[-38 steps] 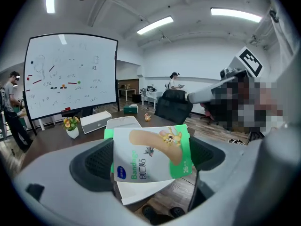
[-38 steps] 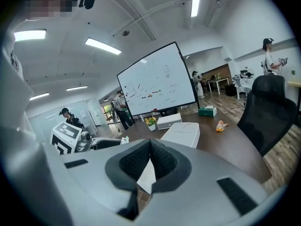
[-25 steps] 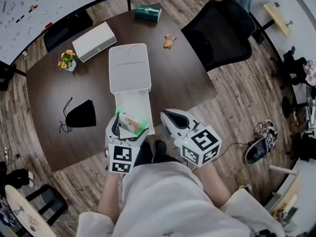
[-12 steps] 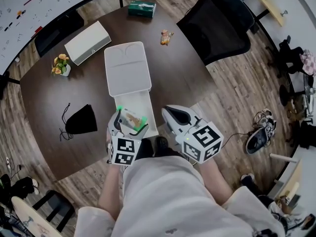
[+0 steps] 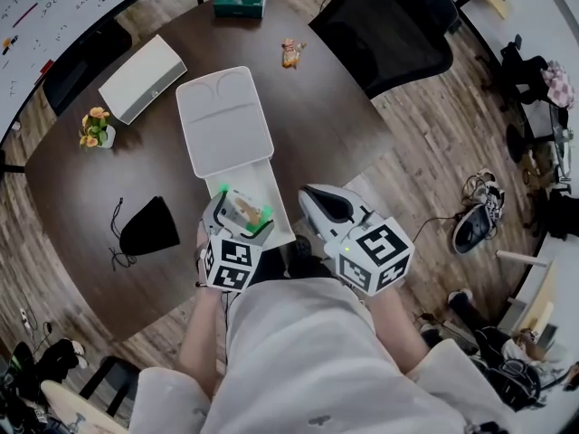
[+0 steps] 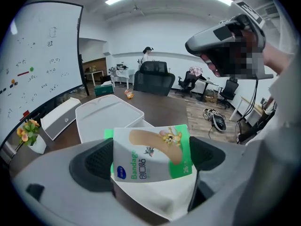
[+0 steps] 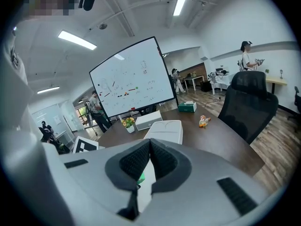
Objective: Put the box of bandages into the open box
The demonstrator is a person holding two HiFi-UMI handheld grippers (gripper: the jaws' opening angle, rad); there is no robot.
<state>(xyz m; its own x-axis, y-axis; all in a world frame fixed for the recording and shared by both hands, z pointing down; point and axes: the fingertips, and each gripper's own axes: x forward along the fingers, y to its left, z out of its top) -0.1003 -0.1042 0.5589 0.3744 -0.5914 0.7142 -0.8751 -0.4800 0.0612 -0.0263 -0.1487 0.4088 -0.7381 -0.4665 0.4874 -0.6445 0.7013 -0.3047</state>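
Note:
The box of bandages (image 6: pixel 153 154) is white and green with a cartoon print. My left gripper (image 5: pixel 239 218) is shut on the bandage box (image 5: pixel 242 213) and holds it over the near end of the open white box (image 5: pixel 256 184). The open box's lid (image 5: pixel 223 120) lies flat on the table beyond it; in the left gripper view the open box (image 6: pixel 136 122) shows just behind the bandages. My right gripper (image 5: pixel 318 202) is shut and empty, just right of the open box at the table's near edge. Its pads (image 7: pixel 141 160) meet with nothing between them.
On the dark round table (image 5: pixel 335 107) lie a black pouch (image 5: pixel 149 226), a flower pot (image 5: pixel 93 128), a closed white box (image 5: pixel 142 78), a green tissue box (image 5: pixel 240 2) and a small toy (image 5: pixel 290 52). A black chair (image 5: pixel 389 21) stands at the far right.
My left gripper has carried the bandage box a little to the right and nearer, staying over the open box's near end. The right gripper has kept its place.

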